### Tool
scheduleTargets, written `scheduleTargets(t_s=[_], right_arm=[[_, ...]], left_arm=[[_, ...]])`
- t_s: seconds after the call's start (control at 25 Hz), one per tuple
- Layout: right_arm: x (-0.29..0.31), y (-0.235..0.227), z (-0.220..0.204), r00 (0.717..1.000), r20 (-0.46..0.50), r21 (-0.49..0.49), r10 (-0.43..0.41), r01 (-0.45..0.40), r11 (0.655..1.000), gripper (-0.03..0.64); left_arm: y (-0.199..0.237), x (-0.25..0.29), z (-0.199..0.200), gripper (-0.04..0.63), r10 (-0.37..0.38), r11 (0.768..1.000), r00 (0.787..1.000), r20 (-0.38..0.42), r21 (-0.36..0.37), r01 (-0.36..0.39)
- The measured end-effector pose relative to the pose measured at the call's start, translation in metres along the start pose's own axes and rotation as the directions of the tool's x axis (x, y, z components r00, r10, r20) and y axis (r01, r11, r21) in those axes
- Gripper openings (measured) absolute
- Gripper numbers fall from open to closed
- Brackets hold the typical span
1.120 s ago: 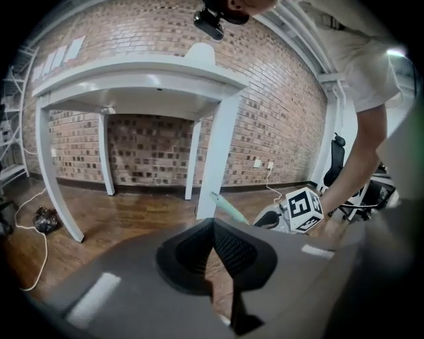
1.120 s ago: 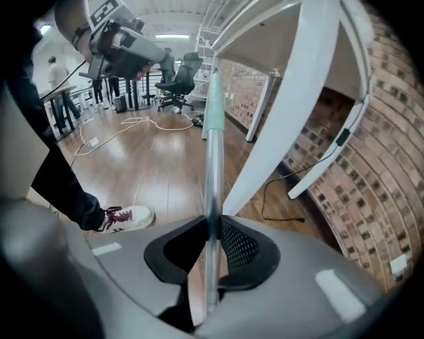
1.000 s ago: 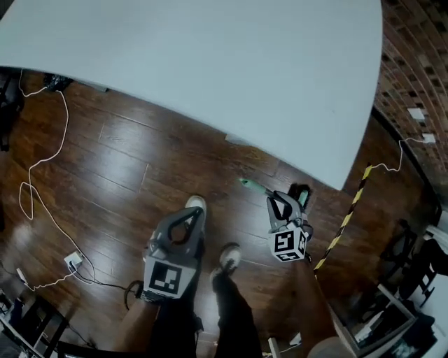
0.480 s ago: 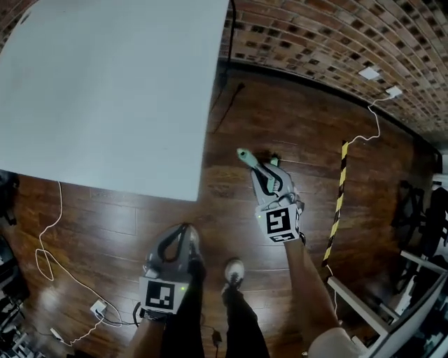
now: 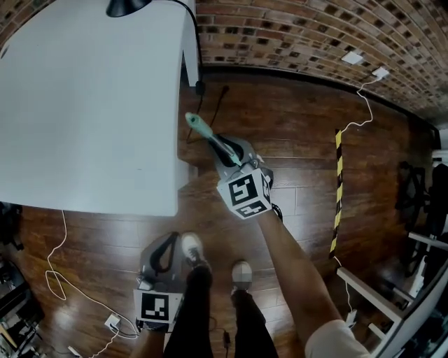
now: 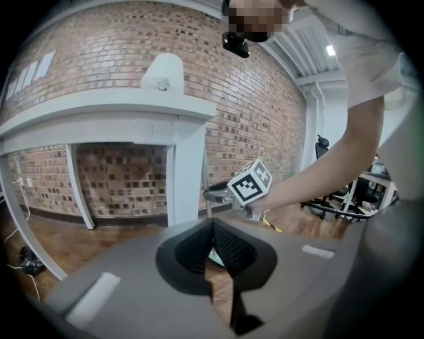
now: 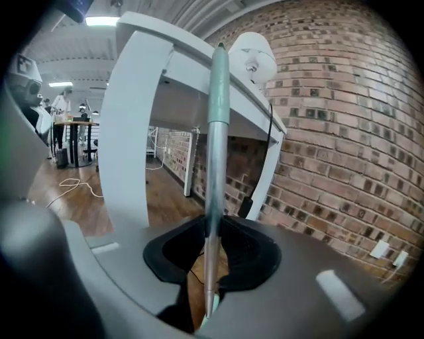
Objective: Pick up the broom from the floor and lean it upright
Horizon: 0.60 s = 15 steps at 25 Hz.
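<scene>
One broom [image 5: 199,128], one white table [image 5: 84,105], one lamp [image 5: 126,5], two shoes [image 5: 190,246], one striped floor tape [image 5: 337,189]; two grippers: left gripper [image 5: 170,240], right gripper [image 5: 229,150].

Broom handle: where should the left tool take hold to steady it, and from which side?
Probably grip the broom handle on its green stretch just above the right tool, coming from the person's left with jaws across it: the handle is thin, straight and roughly upright, and that stretch is free.
</scene>
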State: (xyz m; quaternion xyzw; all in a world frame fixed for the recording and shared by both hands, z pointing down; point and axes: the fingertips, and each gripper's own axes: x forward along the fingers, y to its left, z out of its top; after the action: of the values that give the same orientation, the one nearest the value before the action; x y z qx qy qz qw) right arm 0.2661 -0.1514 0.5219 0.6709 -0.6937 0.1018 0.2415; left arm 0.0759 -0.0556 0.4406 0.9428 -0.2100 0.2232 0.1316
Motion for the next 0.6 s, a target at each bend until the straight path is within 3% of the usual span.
scheduleTargets(t_s=[0.16,0.36,0.6], right_arm=[[0.023,-0.004,-0.007,0.998,-0.067,-0.034,0.009,-0.011,0.999,0.097],[0.033,-0.008,-0.011,0.997,-0.081,-0.098,0.008,-0.016,0.995,0.106],[0.027,-0.008,0.005,0.999,-0.005,-0.109,0.039,-0.039,0.993,0.129]], left_arm=[[-0.001,0.002,0.006,0.002,-0.012,1.000,1.000,0.014,-0.008,0.012],[0.005,0.001,-0.003,0.002,-0.002,0.999,1.000,0.013,-0.034,0.002],[0.009,-0.003,-0.005,0.002,-0.013,0.999,1.000,-0.002,-0.030,0.013]])
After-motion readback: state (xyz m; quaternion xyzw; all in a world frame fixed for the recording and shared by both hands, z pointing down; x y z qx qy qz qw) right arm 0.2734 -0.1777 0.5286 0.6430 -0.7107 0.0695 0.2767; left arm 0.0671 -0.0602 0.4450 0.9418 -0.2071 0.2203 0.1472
